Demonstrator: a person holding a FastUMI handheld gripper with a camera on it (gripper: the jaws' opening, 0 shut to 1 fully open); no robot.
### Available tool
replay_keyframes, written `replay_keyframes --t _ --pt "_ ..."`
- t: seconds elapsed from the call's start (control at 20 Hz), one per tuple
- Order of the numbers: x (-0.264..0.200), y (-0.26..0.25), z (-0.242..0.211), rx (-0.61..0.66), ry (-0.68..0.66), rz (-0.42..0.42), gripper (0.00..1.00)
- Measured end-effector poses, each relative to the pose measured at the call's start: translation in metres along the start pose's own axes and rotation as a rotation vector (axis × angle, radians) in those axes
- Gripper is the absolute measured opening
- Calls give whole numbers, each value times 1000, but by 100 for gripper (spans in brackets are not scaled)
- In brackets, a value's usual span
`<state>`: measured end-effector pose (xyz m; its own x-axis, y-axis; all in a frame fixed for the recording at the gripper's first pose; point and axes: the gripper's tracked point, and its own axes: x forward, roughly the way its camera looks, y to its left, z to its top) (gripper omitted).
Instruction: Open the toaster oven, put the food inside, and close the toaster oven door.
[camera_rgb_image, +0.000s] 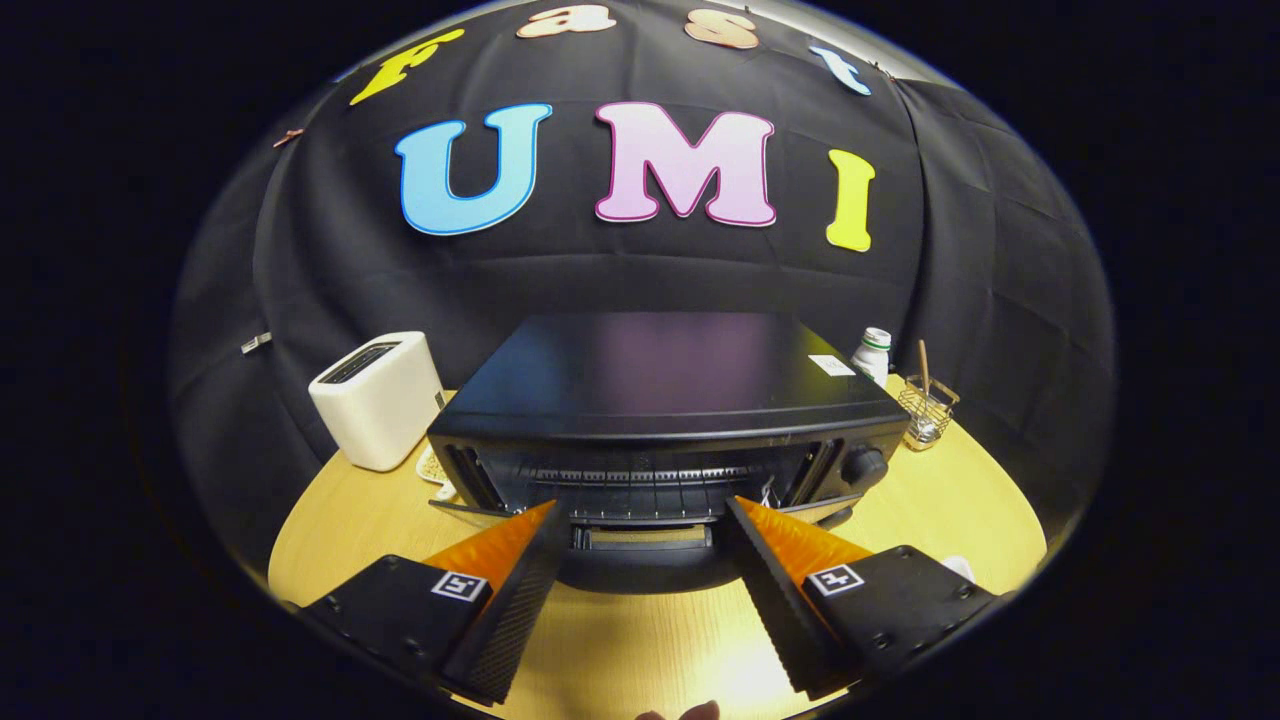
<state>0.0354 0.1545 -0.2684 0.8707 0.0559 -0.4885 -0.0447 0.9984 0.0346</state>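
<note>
Reaching in at the lower middle of the frame, the gripper (645, 515) has its fingers spread wide and empty, the toaster oven door (645, 560) hanging open between them. Stiff, hinged metal, probably best pushed at its front lip. Beyond, mid-frame, sits the black, boxy toaster oven (660, 390) on the wooden table (960, 500).

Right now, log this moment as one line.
gripper: open, empty | black toaster oven: door down, just ahead of fingers | food: not seen inside
</note>
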Motion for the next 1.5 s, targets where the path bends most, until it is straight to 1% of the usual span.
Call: replay_keyframes --t 0.35,0.55,0.7,0.85,1.0,1.1,1.2,1.35,1.5 --pt "-23 -1 -39 11 34 7 100" --pt "-33 -1 -64 3 82 11 100" --pt "-37 -3 -93 -12 144 11 100" --pt "-34 -7 -128 -20 234 11 100" --pt "-35 -8 -155 21 311 27 100" --pt "-38 -10 -155 32 313 38 100" --pt "-42 -9 -148 29 308 71 100" --pt "-55 -10 -128 -15 287 151 99" --pt "-75 -25 -108 -62 281 222 99"
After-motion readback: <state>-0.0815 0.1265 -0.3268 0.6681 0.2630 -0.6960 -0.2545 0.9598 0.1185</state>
